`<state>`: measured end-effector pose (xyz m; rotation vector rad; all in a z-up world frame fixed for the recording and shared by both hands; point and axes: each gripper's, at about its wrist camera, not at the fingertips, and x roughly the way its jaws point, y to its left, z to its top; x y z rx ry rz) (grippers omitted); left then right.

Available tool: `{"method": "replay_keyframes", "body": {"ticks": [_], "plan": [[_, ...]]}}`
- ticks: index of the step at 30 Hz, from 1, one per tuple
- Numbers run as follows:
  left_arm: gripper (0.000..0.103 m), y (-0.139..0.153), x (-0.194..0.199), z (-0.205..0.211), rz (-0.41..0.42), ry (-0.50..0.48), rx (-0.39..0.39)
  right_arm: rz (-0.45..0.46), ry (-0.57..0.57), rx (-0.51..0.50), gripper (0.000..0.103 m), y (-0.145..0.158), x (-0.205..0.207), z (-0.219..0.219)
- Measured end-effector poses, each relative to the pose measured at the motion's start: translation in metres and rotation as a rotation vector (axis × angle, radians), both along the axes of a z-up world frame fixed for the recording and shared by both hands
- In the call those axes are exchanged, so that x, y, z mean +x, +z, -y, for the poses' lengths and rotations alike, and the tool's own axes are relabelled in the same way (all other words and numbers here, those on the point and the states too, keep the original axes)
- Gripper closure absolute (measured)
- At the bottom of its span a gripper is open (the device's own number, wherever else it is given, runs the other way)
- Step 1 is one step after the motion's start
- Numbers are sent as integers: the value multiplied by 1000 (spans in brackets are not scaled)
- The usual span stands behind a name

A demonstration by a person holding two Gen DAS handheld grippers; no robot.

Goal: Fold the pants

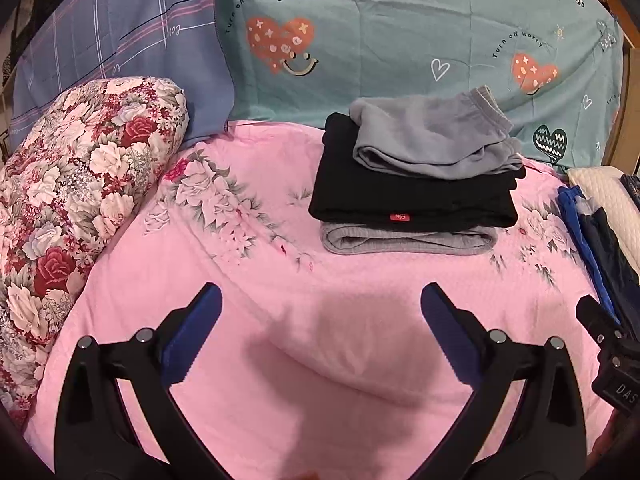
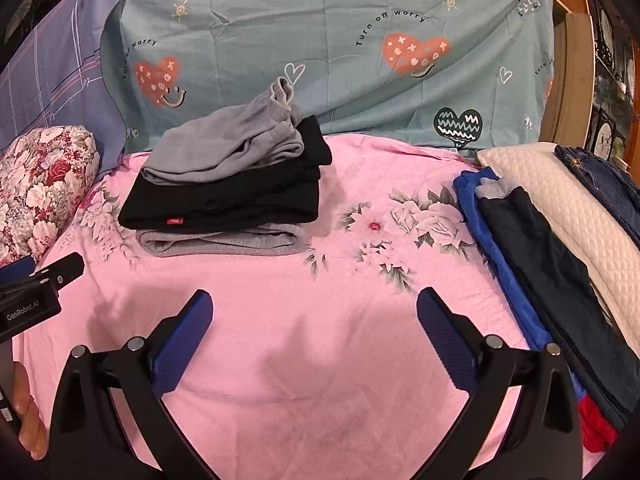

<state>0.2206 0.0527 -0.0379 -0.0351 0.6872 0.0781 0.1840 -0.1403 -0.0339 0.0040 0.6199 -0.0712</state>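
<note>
A stack of folded pants lies on the pink floral bedsheet (image 1: pixel 280 340): light grey pants (image 1: pixel 432 140) on top, black pants (image 1: pixel 400 200) with a small red tag under them, grey pants (image 1: pixel 408 240) at the bottom. The right wrist view shows the same stack, with the light grey pants (image 2: pixel 228 148) uppermost. At the right lie unfolded dark navy and blue pants (image 2: pixel 540 264). My left gripper (image 1: pixel 320 300) hovers open over bare sheet in front of the stack. My right gripper (image 2: pixel 314 304) stands wide open over the sheet, nothing between its fingers.
A floral bolster (image 1: pixel 68 208) lies at the left. Teal heart-print bedding (image 1: pixel 400 40) and a blue plaid pillow (image 1: pixel 112 48) rise behind the stack. A cream quilted blanket (image 2: pixel 560 208) and denim (image 2: pixel 600 176) lie at the far right. A hand (image 2: pixel 28 420) shows at the lower left.
</note>
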Motion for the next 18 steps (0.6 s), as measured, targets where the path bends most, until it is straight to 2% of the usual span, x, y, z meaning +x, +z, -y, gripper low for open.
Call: {"method": "replay_keyframes", "body": {"ticks": [18], "plan": [[2,-5,2,5,-21,-26,-2,-19,19,-13,1,-4,0,-7]]}}
